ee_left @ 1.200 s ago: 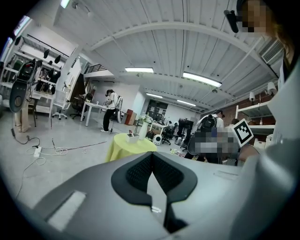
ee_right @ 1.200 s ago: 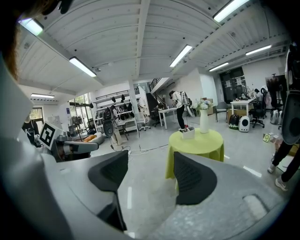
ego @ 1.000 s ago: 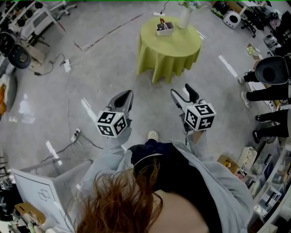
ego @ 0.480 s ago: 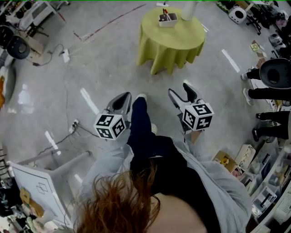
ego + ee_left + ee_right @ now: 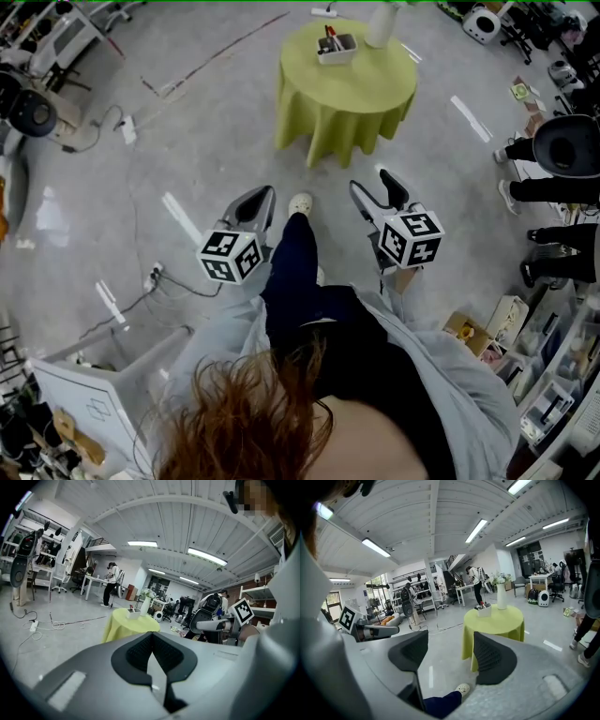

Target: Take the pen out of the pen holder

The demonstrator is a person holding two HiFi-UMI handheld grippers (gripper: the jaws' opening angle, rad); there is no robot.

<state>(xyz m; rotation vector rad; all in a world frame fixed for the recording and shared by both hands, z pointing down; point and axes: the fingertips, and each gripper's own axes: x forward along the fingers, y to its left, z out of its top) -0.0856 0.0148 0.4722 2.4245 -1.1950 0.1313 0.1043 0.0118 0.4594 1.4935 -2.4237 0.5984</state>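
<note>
left gripper [image 5: 254, 200]: fingers [image 5: 138, 653] together, empty | right gripper [image 5: 372, 186]: fingers [image 5: 493, 660] apart, empty | both held forward

Green-draped table [image 5: 356, 89] with white vase [image 5: 380, 26]

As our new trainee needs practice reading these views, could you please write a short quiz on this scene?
1. True or false: the right gripper is shut.
2. The pen holder stands on: A a shelf; B the green-clothed table; C a chair.
3. Fill in: the jaws of the left gripper are ____.
Key: 1 false, its jaws stand apart; 2 B; 3 together.
</note>
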